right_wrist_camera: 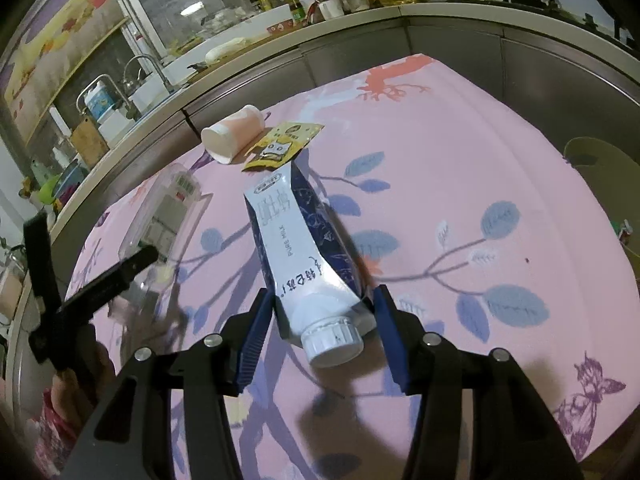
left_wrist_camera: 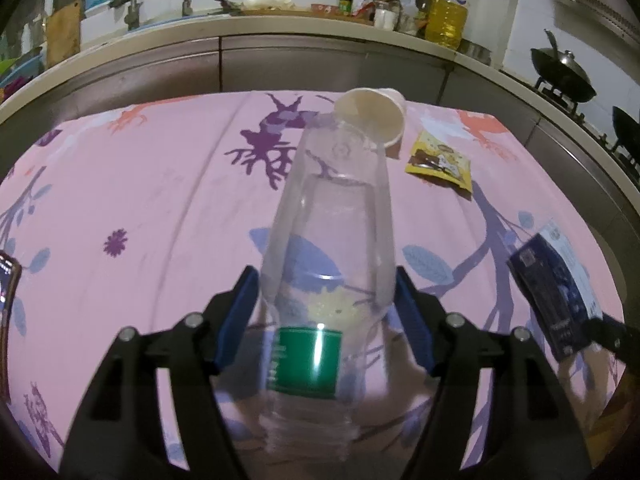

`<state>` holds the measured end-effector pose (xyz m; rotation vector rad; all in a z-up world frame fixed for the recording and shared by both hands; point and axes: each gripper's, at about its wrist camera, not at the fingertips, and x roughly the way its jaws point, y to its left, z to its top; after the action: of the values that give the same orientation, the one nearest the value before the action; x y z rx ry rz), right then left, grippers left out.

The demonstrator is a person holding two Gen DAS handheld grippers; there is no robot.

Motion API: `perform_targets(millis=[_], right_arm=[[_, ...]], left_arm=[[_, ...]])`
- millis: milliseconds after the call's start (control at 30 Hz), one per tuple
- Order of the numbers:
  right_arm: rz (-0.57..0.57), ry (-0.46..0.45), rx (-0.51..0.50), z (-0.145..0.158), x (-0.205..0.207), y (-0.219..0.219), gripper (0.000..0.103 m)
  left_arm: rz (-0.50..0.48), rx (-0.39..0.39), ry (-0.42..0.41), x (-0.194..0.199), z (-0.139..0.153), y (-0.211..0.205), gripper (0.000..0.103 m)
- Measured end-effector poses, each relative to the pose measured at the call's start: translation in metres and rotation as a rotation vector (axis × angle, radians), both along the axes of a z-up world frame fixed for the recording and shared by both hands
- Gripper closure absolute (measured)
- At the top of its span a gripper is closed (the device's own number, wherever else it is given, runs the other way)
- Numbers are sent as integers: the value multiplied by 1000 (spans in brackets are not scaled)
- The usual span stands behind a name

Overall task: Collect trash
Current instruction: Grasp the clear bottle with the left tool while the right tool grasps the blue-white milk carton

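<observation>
My left gripper (left_wrist_camera: pixel 326 312) is shut on a clear plastic bottle (left_wrist_camera: pixel 332 216) with a green label, its blue pads pressing both sides. My right gripper (right_wrist_camera: pixel 320 320) is shut on a blue and white milk carton (right_wrist_camera: pixel 304 240) near its white cap. A paper cup (left_wrist_camera: pixel 374 118) lies on its side at the far edge of the pink cloth, also in the right wrist view (right_wrist_camera: pixel 234 134). A yellow snack wrapper (left_wrist_camera: pixel 440 160) lies next to it, also in the right wrist view (right_wrist_camera: pixel 282 144). The bottle (right_wrist_camera: pixel 168 216) and the left gripper show at the left of the right wrist view.
The table wears a pink patterned cloth (left_wrist_camera: pixel 140 208). A kitchen counter (left_wrist_camera: pixel 280 24) with sink, bottles and an oil jug runs behind it. Woks (left_wrist_camera: pixel 564 76) sit on a stove at right. A phone (left_wrist_camera: pixel 8 280) lies at the left edge. A pale green bin (right_wrist_camera: pixel 604 184) stands at right.
</observation>
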<state>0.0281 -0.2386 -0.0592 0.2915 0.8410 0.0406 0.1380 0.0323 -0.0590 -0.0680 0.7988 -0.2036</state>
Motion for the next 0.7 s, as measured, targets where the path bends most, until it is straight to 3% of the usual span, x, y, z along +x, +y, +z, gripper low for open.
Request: perform_targets(millis=[133,267,567,633,700], right_arm=[[-6,19,-21,-3,-2,5,49],[-1,34,-76,-10,-5,12,40],[12,7,-50,-24,-7,-2,40],[23,-5,-27,-24,-8,-6,39],[57,-35,3,-26,-12,-10,32]], left_arm=[[26,-6,-5,4,8,-2,32],[33,12,-35,6,15,-8,25],[56,51,-33,16,11,-15,25],[55,59,-36,16,10,-16,28],[45,63,-30,17,8,-16,37]])
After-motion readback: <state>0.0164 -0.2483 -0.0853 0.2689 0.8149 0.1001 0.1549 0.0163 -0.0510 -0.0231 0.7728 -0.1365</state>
